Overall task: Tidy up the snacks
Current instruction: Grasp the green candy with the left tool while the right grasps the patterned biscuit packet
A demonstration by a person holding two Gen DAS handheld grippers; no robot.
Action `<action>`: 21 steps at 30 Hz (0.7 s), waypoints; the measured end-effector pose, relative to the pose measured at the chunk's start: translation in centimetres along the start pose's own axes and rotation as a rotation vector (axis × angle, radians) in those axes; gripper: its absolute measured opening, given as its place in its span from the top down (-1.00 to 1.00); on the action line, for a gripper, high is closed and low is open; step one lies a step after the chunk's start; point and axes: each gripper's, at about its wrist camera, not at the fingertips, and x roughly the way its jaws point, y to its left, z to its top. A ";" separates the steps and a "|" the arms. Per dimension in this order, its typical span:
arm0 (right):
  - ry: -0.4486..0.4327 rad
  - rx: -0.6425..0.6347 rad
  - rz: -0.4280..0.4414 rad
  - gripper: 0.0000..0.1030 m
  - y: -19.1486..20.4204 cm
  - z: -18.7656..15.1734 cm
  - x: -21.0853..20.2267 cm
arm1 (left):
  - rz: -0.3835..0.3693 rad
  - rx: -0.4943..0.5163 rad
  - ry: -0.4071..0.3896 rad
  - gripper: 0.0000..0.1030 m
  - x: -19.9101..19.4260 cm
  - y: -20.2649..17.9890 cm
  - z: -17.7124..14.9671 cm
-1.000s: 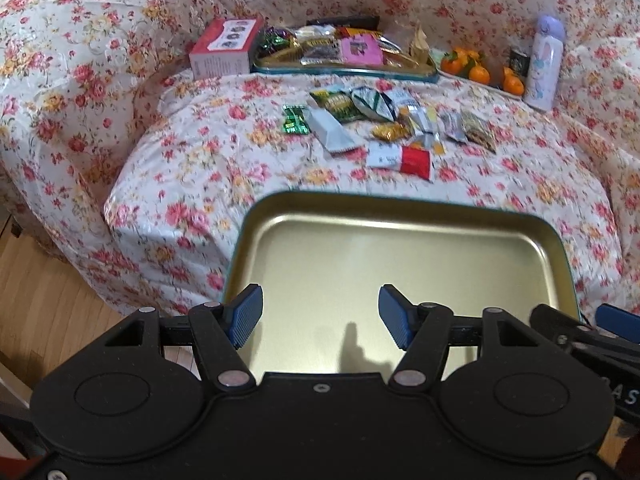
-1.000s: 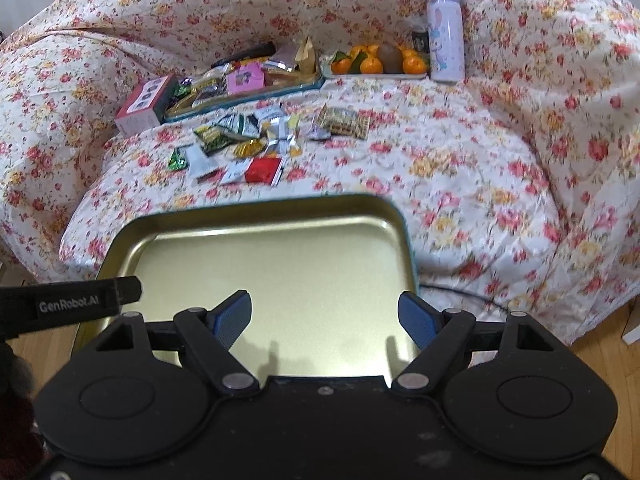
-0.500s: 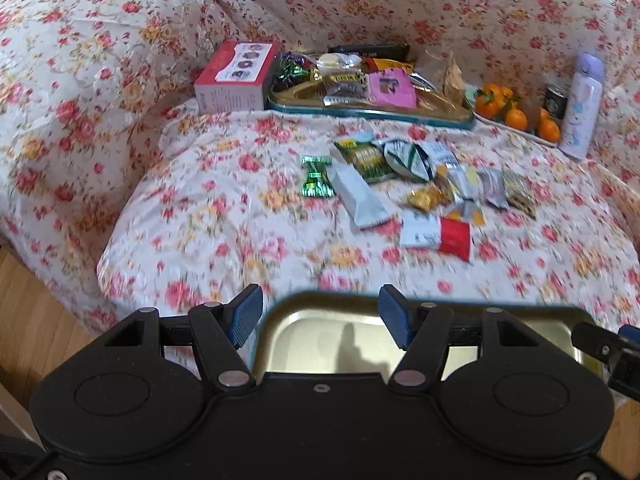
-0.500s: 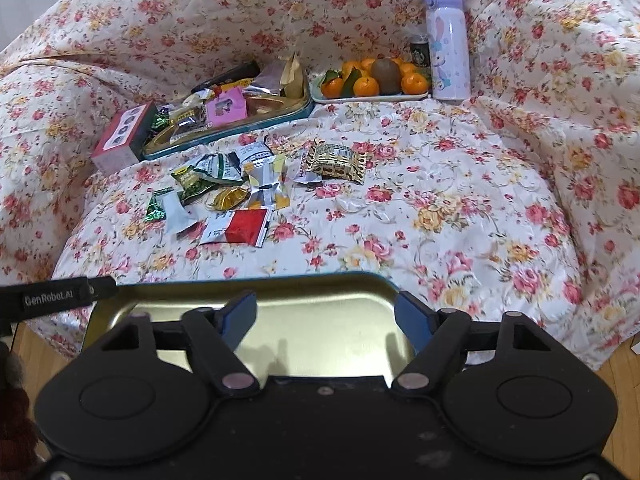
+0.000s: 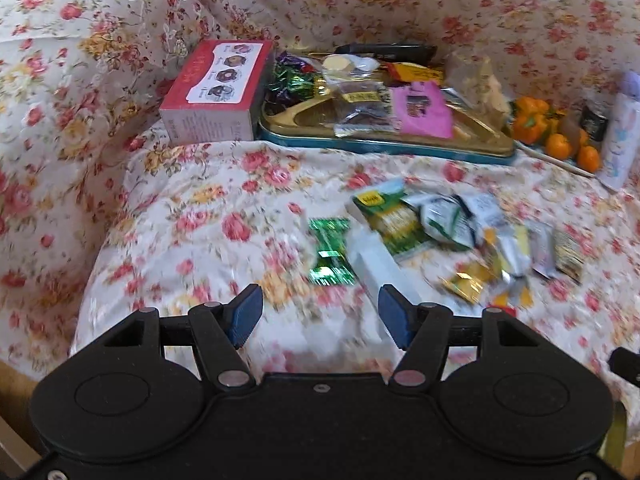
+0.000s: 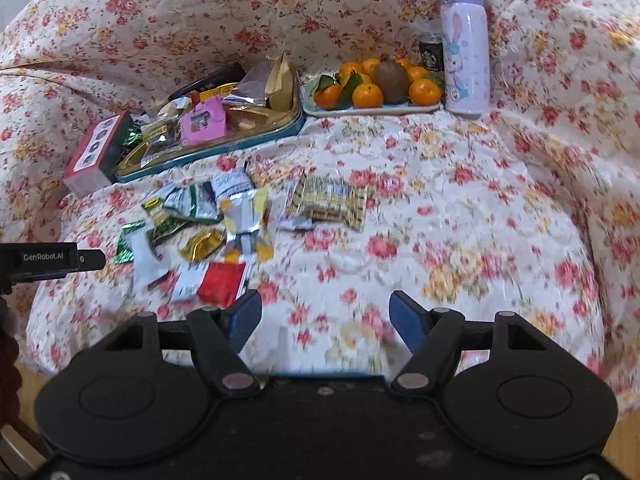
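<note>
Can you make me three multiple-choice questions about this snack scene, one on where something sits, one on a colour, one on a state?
1. Where does the red box sit?
A. beside the left end of the snack tin
B. on the fruit plate
C. among the loose packets

2. What colour is the bottle beside the fruit plate?
A. green
B. lilac and white
C. black

3. How do the left gripper and right gripper stand?
A. both clamped on packets
B. one holds the box
C. both open with nothing between the fingers

Answers:
1 A, the box lies against the tin's left end in both views.
2 B, its lid is lilac and its body white with a rabbit print.
3 C, only flowered cloth shows between each pair of blue pads; the right jaws have just been closing a little, on nothing.
</note>
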 end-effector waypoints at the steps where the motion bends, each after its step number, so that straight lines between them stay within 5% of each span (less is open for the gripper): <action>1: -0.003 -0.003 -0.003 -0.44 0.1 0.4 0.4 | -0.004 -0.002 0.007 -0.27 0.6 0.2 0.4; 8: 0.013 -0.013 0.014 -0.44 0.3 3.4 3.6 | -0.048 -0.026 0.073 -0.26 3.9 0.4 2.2; 21: -0.023 -0.079 0.022 -0.44 1.4 7.5 7.3 | -0.060 -0.061 0.079 -0.31 6.9 0.8 2.9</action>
